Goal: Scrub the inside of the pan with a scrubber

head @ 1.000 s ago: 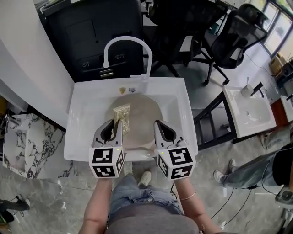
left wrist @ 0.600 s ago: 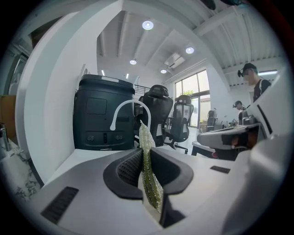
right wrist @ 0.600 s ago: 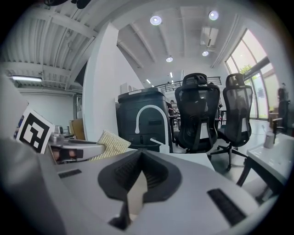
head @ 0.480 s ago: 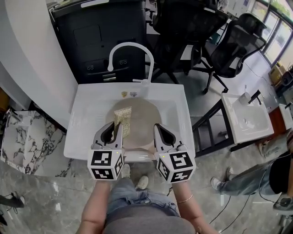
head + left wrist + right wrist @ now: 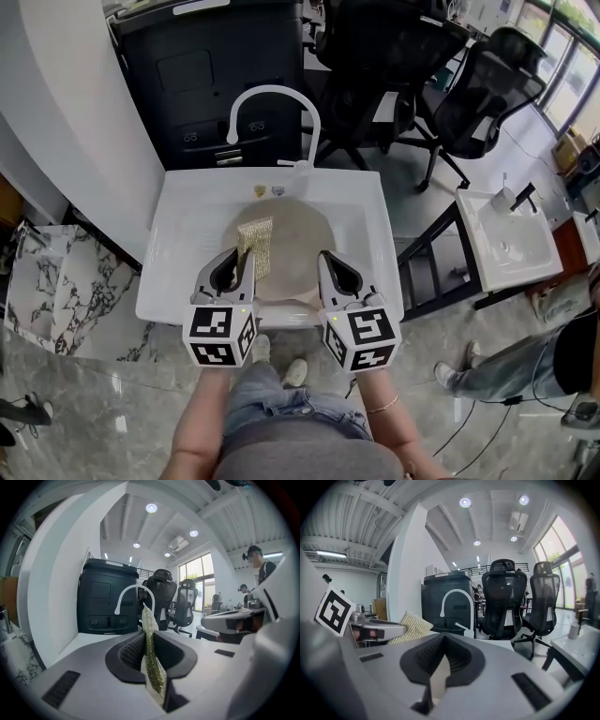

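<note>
Left gripper (image 5: 241, 268): jaws clamped on the near end of the scrubber (image 5: 254, 246), the pads pressing on both of its flat faces; in the left gripper view the sheet stands on edge in the slit between them and sticks out past the tips. Right gripper (image 5: 334, 269): jaws closed together, nothing between them in the right gripper view. Both grippers are held side by side over the front edge of the sink (image 5: 167, 281), left one toward the front left, right one toward the front right, tips pointing at the back wall. Scrubber: gold-green woven mesh, rectangular, flat, slightly frayed at the far end; it reaches forward from the left jaws over the left part of the pan (image 5: 298, 246). Contact between scrubber and pan cannot be told from the head view. Pan: round, pale tan-grey inside, lying in the middle of the basin, its near rim by the front edge between the two grippers. White curved faucet (image 5: 273, 97) rises from the back edge of the sink, behind the pan.
</note>
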`<state>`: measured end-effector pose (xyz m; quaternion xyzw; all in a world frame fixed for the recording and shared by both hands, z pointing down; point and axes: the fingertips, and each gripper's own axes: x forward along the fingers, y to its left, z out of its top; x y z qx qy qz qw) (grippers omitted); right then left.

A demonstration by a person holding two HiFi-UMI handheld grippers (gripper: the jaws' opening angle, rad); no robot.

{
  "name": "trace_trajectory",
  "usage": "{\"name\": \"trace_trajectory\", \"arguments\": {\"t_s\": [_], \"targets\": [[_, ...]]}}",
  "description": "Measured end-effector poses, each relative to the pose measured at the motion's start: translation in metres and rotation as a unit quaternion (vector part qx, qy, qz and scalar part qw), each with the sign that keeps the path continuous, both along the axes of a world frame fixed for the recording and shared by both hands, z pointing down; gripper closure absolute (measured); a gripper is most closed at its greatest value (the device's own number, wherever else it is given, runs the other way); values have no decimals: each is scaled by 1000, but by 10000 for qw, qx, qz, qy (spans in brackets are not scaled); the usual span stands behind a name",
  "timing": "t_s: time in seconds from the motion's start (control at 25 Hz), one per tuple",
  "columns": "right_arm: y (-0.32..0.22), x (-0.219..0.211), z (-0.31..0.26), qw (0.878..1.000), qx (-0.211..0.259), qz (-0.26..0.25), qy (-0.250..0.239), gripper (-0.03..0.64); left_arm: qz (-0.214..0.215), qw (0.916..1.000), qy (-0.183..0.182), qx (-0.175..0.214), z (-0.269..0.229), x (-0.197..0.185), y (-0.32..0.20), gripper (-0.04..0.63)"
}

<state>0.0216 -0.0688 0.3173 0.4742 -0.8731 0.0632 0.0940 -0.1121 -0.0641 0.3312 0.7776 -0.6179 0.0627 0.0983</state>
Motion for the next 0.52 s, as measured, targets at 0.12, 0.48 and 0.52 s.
{"name": "trace_trajectory", "arguments": {"t_s": [0.12,0.48,0.52], "targets": [[2,0,-1,10000,35,-15,20,609,-10,10000,14,24,-1,0,2,535],[6,1,0,10000,93,11,13,609,2,10000,74,49,4,0,8,535],[6,1,1,10000,96,15,5,609,-6,10000,84,53,5,-1,8,535]]}}
